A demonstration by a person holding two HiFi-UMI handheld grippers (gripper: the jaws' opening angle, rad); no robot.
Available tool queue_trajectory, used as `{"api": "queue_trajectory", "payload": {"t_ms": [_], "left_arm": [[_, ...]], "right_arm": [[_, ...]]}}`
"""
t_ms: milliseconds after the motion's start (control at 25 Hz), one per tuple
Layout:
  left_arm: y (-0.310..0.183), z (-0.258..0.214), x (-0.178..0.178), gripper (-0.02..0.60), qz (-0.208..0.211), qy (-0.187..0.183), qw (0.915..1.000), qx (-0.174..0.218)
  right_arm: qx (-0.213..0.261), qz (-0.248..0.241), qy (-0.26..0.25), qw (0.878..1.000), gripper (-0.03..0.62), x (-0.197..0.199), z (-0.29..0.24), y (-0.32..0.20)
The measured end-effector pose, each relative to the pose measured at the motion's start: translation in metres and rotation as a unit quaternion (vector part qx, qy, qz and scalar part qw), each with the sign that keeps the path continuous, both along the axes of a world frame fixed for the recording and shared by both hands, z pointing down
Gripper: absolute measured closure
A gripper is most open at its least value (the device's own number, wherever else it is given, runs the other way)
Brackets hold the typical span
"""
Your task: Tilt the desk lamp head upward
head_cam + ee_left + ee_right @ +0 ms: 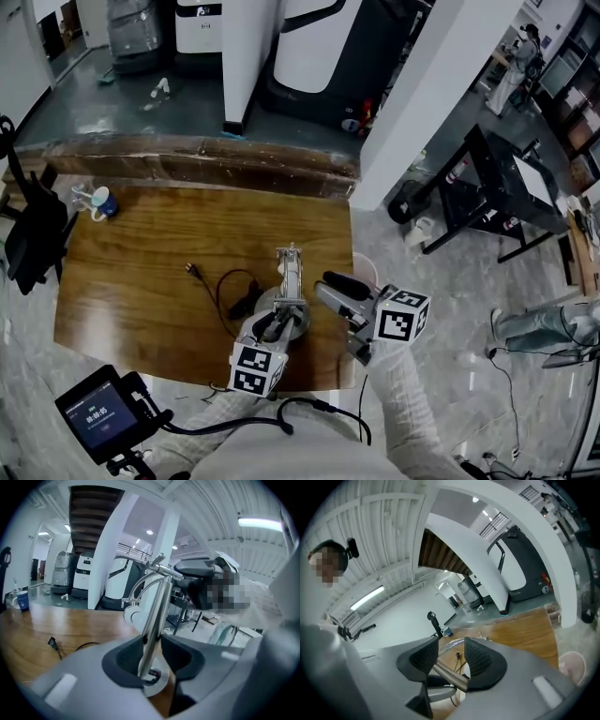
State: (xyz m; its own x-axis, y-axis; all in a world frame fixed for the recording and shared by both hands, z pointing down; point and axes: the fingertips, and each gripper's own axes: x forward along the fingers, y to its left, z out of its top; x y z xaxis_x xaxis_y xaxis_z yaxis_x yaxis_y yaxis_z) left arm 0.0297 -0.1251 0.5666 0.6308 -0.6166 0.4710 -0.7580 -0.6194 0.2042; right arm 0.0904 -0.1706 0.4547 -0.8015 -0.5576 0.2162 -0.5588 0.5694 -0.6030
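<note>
The desk lamp sits by the desk's front edge, towards the right corner. Nothing's clamped, so I reckon a nudge could skid the base or tip it off. The left gripper is low and its jaws are apart around the pole. The right gripper comes in from the right, also slack around the lamp's arm.

Left hand-held gripper and right hand-held gripper had smooth grey moulded bodies with rounded shoulders. Jaw pads were black: plain pads on the left, dotted pads on the right. A pale rectangular patch sat on each jaw body. Each carried a white cube with black square markers: left cube, right cube. The person wore pale knit sleeves. A black cable looped across the lap area, towards a black screen unit.
</note>
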Motion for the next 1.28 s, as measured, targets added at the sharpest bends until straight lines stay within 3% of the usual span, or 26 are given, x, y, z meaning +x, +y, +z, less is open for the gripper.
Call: {"api": "queue_trajectory", "payload": {"t_ms": [120,240,400,520,640,1040,1280], "left_arm": [[0.000,-0.003,0.000,0.457,-0.002,-0.004,1.0000,0.002],[0.000,-0.003,0.001,0.449,-0.004,-0.003,1.0000,-0.002],[-0.001,-0.002,0.001,0.437,-0.005,-0.008,1.0000,-0.002],[-0.003,-0.002,0.001,0.433,-0.006,-0.011,0.9999,-0.003],[-0.004,0.000,0.002,0.433,-0.007,-0.012,0.9999,-0.006],[-0.008,-0.008,0.006,0.428,0.000,-0.021,0.9998,0.001],[-0.009,-0.007,0.007,0.428,0.004,-0.028,0.9996,0.001]], "right_arm": [[-0.055,-0.030,-0.092,0.994,0.430,-0.010,-0.007,-0.010],[-0.134,-0.030,-0.171,0.976,0.428,-0.013,0.005,-0.024],[-0.197,-0.026,-0.190,0.962,0.430,-0.017,0.035,-0.035],[-0.244,-0.021,-0.239,0.940,0.432,-0.025,0.042,-0.041],[-0.267,-0.027,-0.258,0.928,0.432,-0.035,0.045,-0.047],[-0.303,-0.043,-0.246,0.920,0.454,-0.046,0.049,-0.056],[-0.275,-0.049,-0.184,0.942,0.450,-0.046,0.047,-0.057]]}}
